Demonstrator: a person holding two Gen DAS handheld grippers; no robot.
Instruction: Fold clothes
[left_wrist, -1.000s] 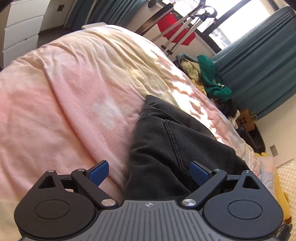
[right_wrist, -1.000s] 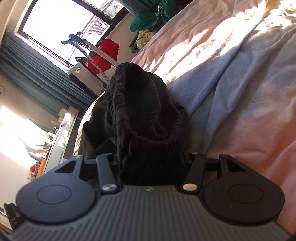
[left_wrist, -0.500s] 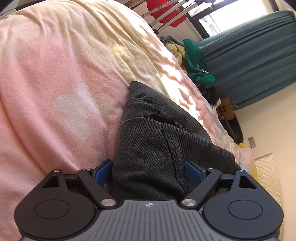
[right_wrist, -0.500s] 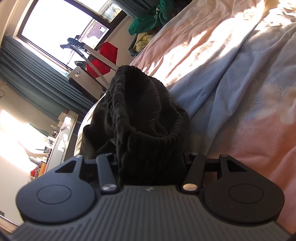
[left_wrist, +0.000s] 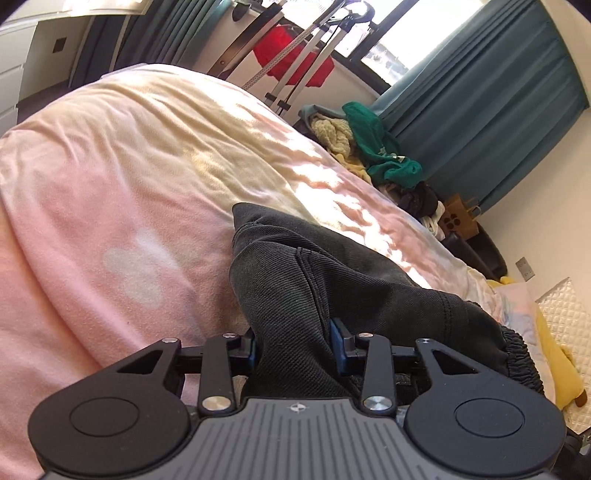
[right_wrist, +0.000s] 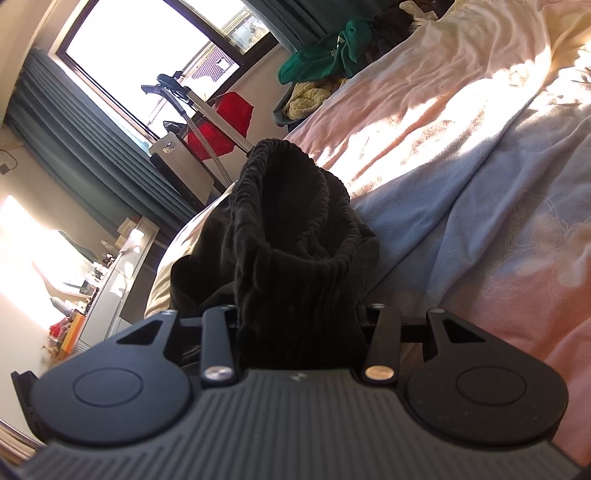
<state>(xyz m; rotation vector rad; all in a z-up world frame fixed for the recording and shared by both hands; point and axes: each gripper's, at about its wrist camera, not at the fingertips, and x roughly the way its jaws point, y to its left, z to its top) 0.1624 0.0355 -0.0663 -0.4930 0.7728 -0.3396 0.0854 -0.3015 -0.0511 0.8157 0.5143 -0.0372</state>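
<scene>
The left gripper (left_wrist: 293, 343) has just closed its jaws on the black pants (left_wrist: 314, 288). The right gripper (right_wrist: 299, 317) squeezes their waistband (right_wrist: 295, 236) above the bed (left_wrist: 110, 221).

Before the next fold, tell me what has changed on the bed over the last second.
The left gripper has just been closing: its blue pads, spread wide either side of the black trousers a second ago, now pinch a fold of the leg fabric. The right gripper has also been closing, tightening on the gathered waistband it already held. The pink bedcover and the trousers' spot on it look unchanged.
</scene>
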